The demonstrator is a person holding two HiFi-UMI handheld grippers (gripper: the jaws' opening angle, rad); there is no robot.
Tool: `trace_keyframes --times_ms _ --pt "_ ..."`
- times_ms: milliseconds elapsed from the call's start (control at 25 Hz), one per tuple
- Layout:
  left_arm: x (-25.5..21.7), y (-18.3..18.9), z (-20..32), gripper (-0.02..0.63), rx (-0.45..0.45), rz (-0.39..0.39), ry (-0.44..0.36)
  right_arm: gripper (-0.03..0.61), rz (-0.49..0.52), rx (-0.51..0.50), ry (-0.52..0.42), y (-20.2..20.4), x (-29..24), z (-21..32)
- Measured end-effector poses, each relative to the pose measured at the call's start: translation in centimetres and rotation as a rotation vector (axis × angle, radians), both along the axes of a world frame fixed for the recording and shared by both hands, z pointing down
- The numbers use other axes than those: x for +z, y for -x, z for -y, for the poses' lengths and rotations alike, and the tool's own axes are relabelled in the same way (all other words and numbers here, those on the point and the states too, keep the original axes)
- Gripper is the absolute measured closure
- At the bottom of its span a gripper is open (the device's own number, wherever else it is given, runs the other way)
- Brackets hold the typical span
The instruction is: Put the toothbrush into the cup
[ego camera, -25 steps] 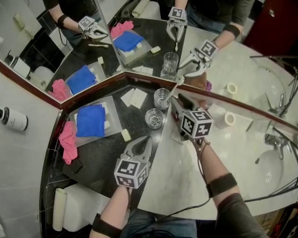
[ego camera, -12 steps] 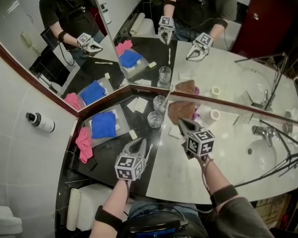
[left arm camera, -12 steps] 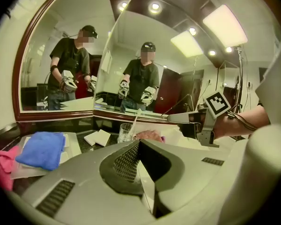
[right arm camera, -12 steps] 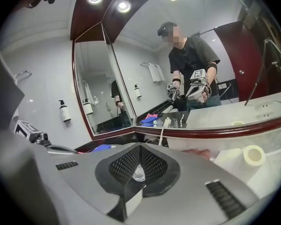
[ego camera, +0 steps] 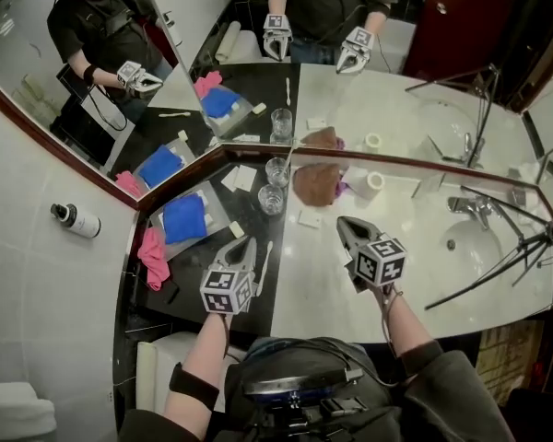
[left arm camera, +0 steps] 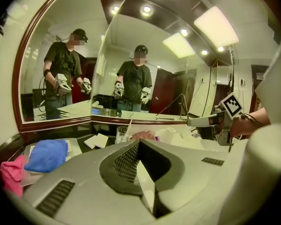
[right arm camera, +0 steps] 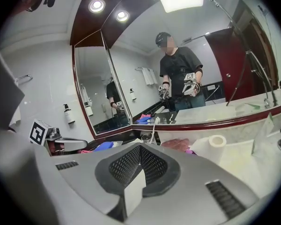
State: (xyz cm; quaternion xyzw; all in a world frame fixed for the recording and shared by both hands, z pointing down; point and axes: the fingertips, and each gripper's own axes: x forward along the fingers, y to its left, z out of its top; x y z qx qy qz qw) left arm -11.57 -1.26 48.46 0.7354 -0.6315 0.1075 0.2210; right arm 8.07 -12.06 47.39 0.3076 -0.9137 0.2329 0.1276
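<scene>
Bathroom counter (ego camera: 318, 293), seen from above and along both grippers. The toothbrush (right arm camera: 153, 128) is slim and white. It stands in the clear glass cup (right arm camera: 143, 138), handle down and head up, leaning against the rim. The cup sits at the back of the counter, close under the mirror (ego camera: 92, 81), with a second glass (ego camera: 270, 199) just in front of it. The left gripper (ego camera: 249, 243) is held over the dark part of the counter, its jaws pressed together with nothing between them. The right gripper (ego camera: 344, 225) is over the pale part, well apart from the cup, its jaws likewise closed and empty. A blue cloth (ego camera: 186, 217) and a pink cloth (ego camera: 154, 256) lie to the left, and a brown cloth (ego camera: 315, 184) lies beside the cup.
</scene>
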Motion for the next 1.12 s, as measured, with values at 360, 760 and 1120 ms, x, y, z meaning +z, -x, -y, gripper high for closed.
trace_keyframes --times_ms 360,760,1120 --pt "-0.4 -0.9 -2.3 0.613 0.029 0.031 -0.013 0.560 0.008 0.040 0.042 -2.3 1.1 -3.9" --pt "0.2 -0.7 -2.9 0.613 0.024 -0.003 0.002 0.560 -0.020 0.040 0.096 -1.8 3.0 -5.9" --pt "1.5 1.1 -4.0 0.613 0.063 -0.006 0.023 0.557 -0.114 0.065 0.221 3.1 7.0 -8.5"
